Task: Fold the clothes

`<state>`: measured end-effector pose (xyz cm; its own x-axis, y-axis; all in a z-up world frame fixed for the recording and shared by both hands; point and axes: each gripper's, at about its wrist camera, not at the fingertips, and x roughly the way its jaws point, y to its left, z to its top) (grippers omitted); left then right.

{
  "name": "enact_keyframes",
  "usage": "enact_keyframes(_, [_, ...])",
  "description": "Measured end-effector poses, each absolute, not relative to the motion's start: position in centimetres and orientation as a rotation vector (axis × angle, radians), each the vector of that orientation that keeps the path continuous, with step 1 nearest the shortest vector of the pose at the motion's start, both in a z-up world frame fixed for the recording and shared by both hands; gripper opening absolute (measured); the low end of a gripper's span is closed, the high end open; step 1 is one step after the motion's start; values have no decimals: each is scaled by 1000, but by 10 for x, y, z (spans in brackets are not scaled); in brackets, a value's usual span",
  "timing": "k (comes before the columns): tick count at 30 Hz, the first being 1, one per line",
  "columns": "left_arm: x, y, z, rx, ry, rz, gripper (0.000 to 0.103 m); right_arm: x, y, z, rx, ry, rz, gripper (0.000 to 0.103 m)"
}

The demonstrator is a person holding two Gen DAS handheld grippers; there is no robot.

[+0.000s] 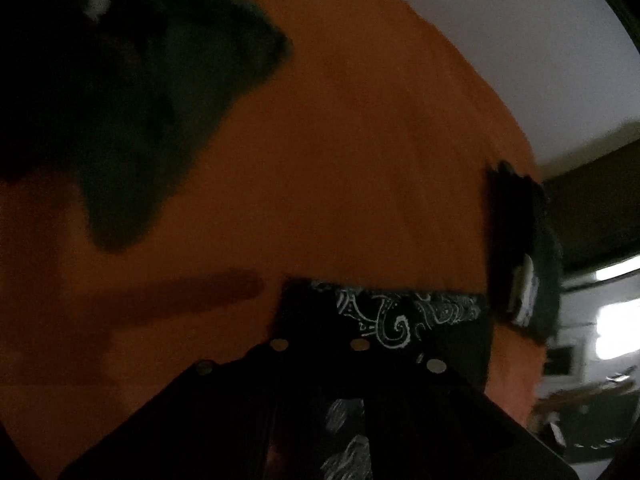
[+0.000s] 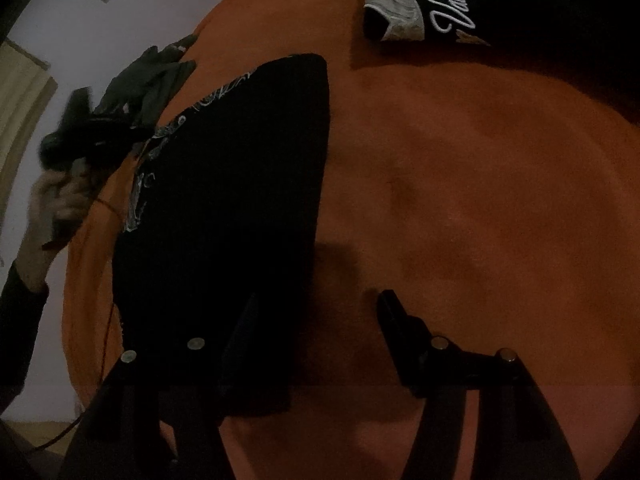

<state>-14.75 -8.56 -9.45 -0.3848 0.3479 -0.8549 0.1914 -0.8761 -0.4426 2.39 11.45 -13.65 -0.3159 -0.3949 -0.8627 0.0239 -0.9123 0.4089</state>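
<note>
Left gripper [image 1: 320, 364] pinches the edge of the black paisley-print garment [image 2: 224, 208] lying on the orange cover [image 2: 460, 200]; right gripper [image 2: 316, 320] hovers, fingers spread, over its near edge; a folded black garment with white lettering [image 2: 500, 4] lies beyond, apart.

Bare orange cover [image 2: 480, 200] beside black garment [image 2: 240, 200]

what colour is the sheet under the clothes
Orange sheet, seen best in the right wrist view.
</note>
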Motion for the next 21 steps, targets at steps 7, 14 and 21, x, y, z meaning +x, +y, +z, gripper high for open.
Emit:
enact_keyframes(7, [-50, -41, -59, -1650, -648, 2267, 20, 44, 114, -128, 1579, -456, -2310, 61])
enact_keyframes(14, [27, 79, -92, -1720, -236, 2069, 22, 118, 54, -120, 1438, 65, -2218, 61])
enact_keyframes(21, [38, 72, -146, -1858, -137, 2254, 22, 154, 3, -138, 1219, 899, -2537, 61])
